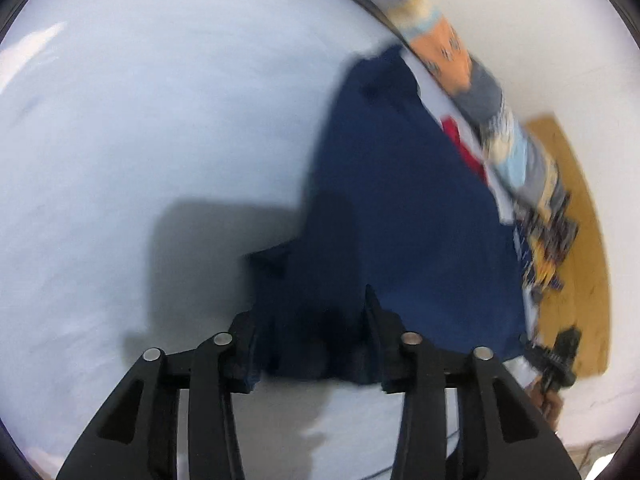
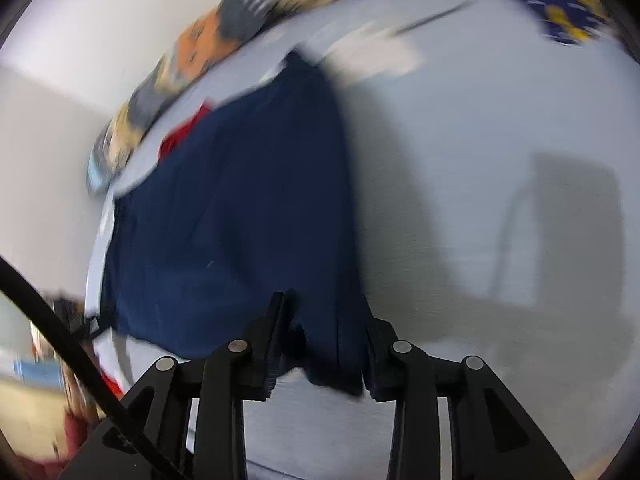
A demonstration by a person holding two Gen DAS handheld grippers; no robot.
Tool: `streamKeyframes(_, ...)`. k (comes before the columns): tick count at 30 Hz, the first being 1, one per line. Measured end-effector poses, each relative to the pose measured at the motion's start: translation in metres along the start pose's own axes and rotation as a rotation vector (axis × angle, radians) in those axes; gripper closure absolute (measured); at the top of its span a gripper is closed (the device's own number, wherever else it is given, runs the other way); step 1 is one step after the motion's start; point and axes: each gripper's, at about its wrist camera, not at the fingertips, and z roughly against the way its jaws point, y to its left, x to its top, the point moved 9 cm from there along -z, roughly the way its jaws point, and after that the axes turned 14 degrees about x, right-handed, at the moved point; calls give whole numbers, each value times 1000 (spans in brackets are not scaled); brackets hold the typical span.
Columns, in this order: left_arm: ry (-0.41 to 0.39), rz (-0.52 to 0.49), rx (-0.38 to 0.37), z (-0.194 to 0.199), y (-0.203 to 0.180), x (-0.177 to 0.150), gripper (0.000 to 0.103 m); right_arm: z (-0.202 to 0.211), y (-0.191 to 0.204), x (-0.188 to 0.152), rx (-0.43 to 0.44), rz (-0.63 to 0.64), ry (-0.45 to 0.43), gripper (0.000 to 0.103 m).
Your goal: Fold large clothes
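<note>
Left gripper (image 1: 312,344): jaws partly apart, dark navy fabric garment (image 1: 400,208) bunched between them; actual pinch cannot be told.
Garment: on pale blue bed sheet (image 1: 140,140), running toward 1 o'clock.
Right gripper (image 2: 324,348): partly apart, navy hem between; grip unclear.
Patterned multicolour pillow (image 2: 192,56): 11 o'clock, right view.

No readable text, labels, brands or numbers can be made out in either view. Everything's smeared by motion blur. The patterned fabric (image 1: 452,56) at about 1 o'clock in the left wrist view carries small dark marks on an orange patch, but nothing there can be read as letters.
</note>
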Motion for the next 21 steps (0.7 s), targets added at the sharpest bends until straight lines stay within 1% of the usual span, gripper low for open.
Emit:
streamKeyframes(1,-40,1,27,13,10,4,60,14,-1,5,-32,4,-31,65)
streamKeyframes(2,-91,-22,77,28,16,10,60,29,3,14,-71,40,-75,65)
streamKeyframes(3,-139,-52,111,42,15,18,60,40,14,23,-90,96,-110,65)
streamKeyframes(4,-176,-85,124,55,7,27,60,45,30,33,-93,148,-129,65)
streamKeyframes(5,-193,-106,124,61,-4,34,60,46,46,41,-90,194,-137,65)
streamKeyframes(6,-207,-133,119,65,-19,42,60,41,62,51,-93,240,-141,65)
streamKeyframes(7,-221,-172,110,68,-37,49,58,29,80,62,-99,291,-140,65)
streamKeyframes(8,-228,-219,103,65,-59,57,50,15,93,71,-103,339,-131,65)
streamKeyframes(10,-252,-278,129,51,-95,74,43,-24,109,97,-96,360,-124,66)
streamKeyframes(11,-246,-314,127,39,-114,81,43,-42,111,109,-99,365,-117,69)
streamKeyframes(12,-240,-345,135,26,-131,89,43,-62,110,124,-115,364,-115,70)
streamKeyframes(14,-235,-362,176,-4,-150,109,43,-90,95,152,-158,335,-123,76)
streamKeyframes(15,-213,-374,185,-21,-157,114,43,-104,84,162,-171,308,-114,76)
streamKeyframes(16,-185,-376,207,-40,-158,122,43,-115,72,169,-174,270,-92,76)
streamKeyframes(17,-175,-357,254,-56,-150,131,43,-123,57,172,-191,232,-74,76)
streamKeyframes(18,-149,-322,302,-75,-134,141,43,-133,40,173,-203,193,-43,80)
streamKeyframes(19,-118,-300,305,-88,-128,145,44,-141,28,172,-182,145,-11,80)
streamKeyframes(20,-73,-260,283,-102,-120,148,49,-144,17,170,-151,94,0,84)
streamKeyframes(21,-68,-242,261,-103,-115,147,48,-141,14,171,-125,65,-13,85)
